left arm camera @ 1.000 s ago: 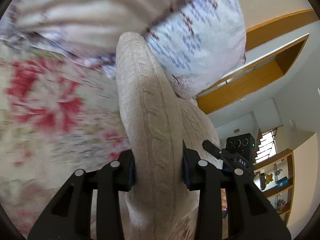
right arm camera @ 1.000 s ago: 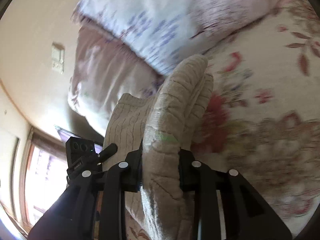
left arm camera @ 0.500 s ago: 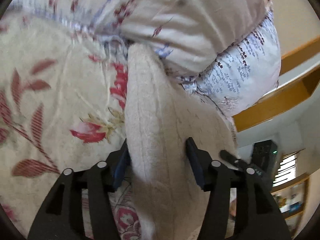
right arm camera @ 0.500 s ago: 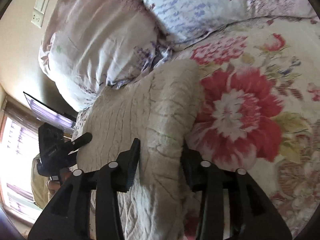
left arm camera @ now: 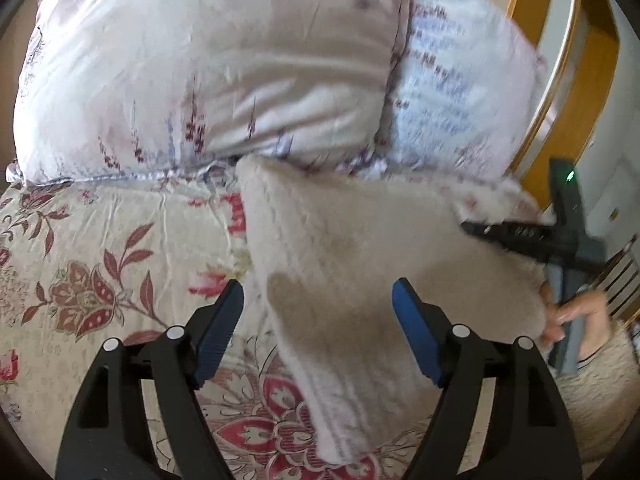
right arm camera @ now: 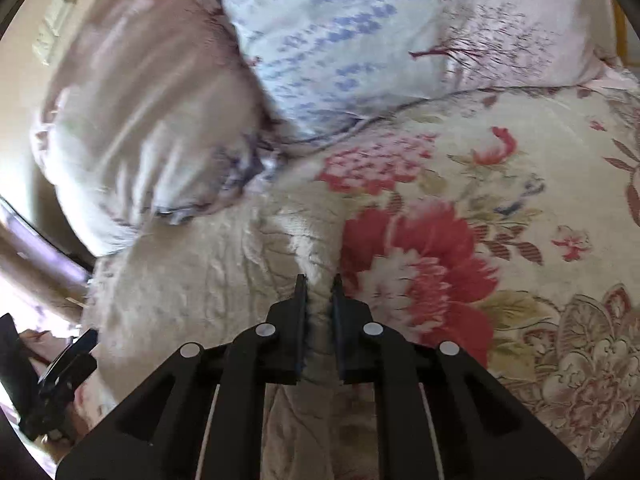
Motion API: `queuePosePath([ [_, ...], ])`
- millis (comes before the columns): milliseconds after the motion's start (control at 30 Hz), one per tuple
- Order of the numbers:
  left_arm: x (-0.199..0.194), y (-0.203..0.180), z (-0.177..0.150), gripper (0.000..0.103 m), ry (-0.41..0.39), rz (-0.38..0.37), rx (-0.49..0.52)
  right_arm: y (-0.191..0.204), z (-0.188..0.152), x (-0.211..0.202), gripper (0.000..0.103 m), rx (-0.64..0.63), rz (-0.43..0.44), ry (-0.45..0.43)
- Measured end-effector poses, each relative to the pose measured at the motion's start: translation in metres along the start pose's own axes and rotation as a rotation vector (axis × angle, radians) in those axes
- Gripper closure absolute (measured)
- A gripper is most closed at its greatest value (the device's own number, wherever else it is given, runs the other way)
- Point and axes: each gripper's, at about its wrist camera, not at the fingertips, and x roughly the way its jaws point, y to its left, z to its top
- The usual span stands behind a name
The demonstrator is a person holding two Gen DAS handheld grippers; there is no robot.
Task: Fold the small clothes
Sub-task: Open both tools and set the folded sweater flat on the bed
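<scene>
Floral bedspread (left arm camera: pixel 100 248) lay under the cream knit (left arm camera: pixel 360 248), now dropped flat between the left gripper (left arm camera: pixel 318 312), which had sprung wide; the right gripper (right arm camera: pixel 319 292) still pinched its edge, fold laid.

Cream cable-knit sweater (left arm camera: pixel 360 248) on cream bedspread (left arm camera: pixel 100 248) with red flowers; pale pink pillow (left arm camera: pixel 208 72), white pillow (right arm camera: pixel 380 32) with blue print; black claw (left arm camera: pixel 318 332), blue pads (left arm camera: pixel 218 336).

home bedroom | bed (left arm camera: pixel 100 248) with floral cover under the tongs | two printed pillows (left arm camera: pixel 224 68) ahead of them | wooden frame (left arm camera: pixel 568 92) beyond, to the right
</scene>
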Motion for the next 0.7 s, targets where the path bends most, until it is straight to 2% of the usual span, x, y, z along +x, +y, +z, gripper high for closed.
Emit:
queuePosePath([
  [100, 0.005, 0.001, -0.005, 0.026, 0.026, 0.01, -0.018, 0.009, -0.001, -0.003, 0.09, -0.041, -0.036, -0.004],
  [200, -0.003, 0.001, -0.01, 0.021, 0.012, 0.04, -0.013, 0.018, -0.01, -0.025, 0.073, -0.09, -0.04, -0.043],
  [233, -0.007, 0.001, -0.013, 0.021, 0.007, 0.051, -0.009, 0.022, -0.017, -0.038, 0.069, -0.115, -0.017, -0.072],
  [333, -0.016, 0.0, -0.022, 0.021, 0.0, 0.076, 0.007, 0.035, -0.041, -0.069, 0.069, -0.208, 0.038, -0.139],
  [467, -0.016, 0.0, -0.032, 0.021, 0.022, 0.075, 0.012, 0.059, -0.072, -0.082, 0.069, -0.344, 0.033, -0.144],
  [567, -0.012, 0.002, -0.037, 0.02, 0.035, 0.08, 0.013, 0.068, -0.089, -0.079, 0.069, -0.42, -0.019, -0.116],
  [700, -0.005, 0.007, -0.044, 0.019, 0.066, 0.088, -0.001, 0.063, -0.107, -0.047, 0.069, -0.473, -0.195, -0.013],
])
